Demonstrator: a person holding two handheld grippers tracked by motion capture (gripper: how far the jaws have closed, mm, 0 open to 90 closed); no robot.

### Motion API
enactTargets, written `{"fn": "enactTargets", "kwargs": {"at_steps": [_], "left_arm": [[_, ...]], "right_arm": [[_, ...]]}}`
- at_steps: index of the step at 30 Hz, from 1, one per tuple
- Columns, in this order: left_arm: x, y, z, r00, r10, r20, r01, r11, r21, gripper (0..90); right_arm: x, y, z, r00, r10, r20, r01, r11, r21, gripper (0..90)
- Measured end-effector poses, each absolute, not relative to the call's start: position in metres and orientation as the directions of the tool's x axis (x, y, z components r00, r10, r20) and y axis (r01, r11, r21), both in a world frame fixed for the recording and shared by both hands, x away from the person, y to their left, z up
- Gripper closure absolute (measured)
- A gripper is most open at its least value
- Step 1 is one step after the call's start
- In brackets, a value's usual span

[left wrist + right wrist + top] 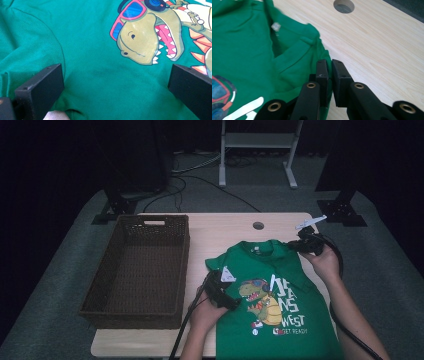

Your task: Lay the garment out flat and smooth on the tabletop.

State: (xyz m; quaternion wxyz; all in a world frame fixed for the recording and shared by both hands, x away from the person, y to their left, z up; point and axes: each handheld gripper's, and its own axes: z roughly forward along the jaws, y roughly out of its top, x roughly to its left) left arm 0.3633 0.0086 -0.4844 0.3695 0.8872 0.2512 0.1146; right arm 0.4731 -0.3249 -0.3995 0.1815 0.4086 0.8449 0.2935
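Green shirt fills the near right of the table, front up, its dinosaur print showing and the collar toward twelve o'clock. On its left part, at about nine o'clock from the print, the left gripper hangs just over the cloth with jaws spread wide, one to each side of a bare green patch in the left gripper view, nothing between them. At about one o'clock from the print, by the shirt's far right shoulder, the right gripper is clenched on the cloth's edge, jaws nearly together, bare wood just beside them. Well off at nine o'clock sits a brown wicker basket. A round hole marks the table's far edge.
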Motion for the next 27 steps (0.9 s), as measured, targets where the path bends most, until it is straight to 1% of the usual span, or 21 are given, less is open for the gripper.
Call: {"fn": "enactTargets", "kwargs": {"at_steps": [6, 7, 11, 18, 19, 27], "left_arm": [[0.363, 0.009, -0.484, 0.848, 0.530, 0.018, 0.361, -0.601, 0.713, 0.0], [0.363, 0.009, -0.484, 0.848, 0.530, 0.018, 0.361, -0.601, 0.713, 0.0], [0.363, 0.009, -0.484, 0.848, 0.530, 0.018, 0.361, -0.601, 0.713, 0.0], [0.363, 0.009, -0.484, 0.848, 0.530, 0.018, 0.361, -0.601, 0.713, 0.0], [0.363, 0.009, -0.484, 0.848, 0.530, 0.018, 0.361, -0.601, 0.713, 0.0], [0.363, 0.009, -0.484, 0.848, 0.530, 0.018, 0.361, -0.601, 0.713, 0.0]], "right_arm": [[0.478, -0.327, -0.403, -0.589, 0.805, -0.064, 0.598, 0.488, 0.636, 84.2], [0.479, -0.328, -0.403, -0.588, 0.806, -0.064, 0.594, 0.485, 0.642, 75.8], [0.477, -0.327, -0.400, -0.582, 0.810, -0.072, 0.579, 0.475, 0.663, 69.9], [0.467, -0.325, -0.397, -0.595, 0.799, -0.087, 0.558, 0.488, 0.671, 68.3], [0.462, -0.326, -0.397, -0.594, 0.801, -0.077, 0.561, 0.481, 0.673, 66.8], [0.439, -0.331, -0.398, -0.596, 0.801, -0.057, 0.562, 0.467, 0.683, 66.8]]}}
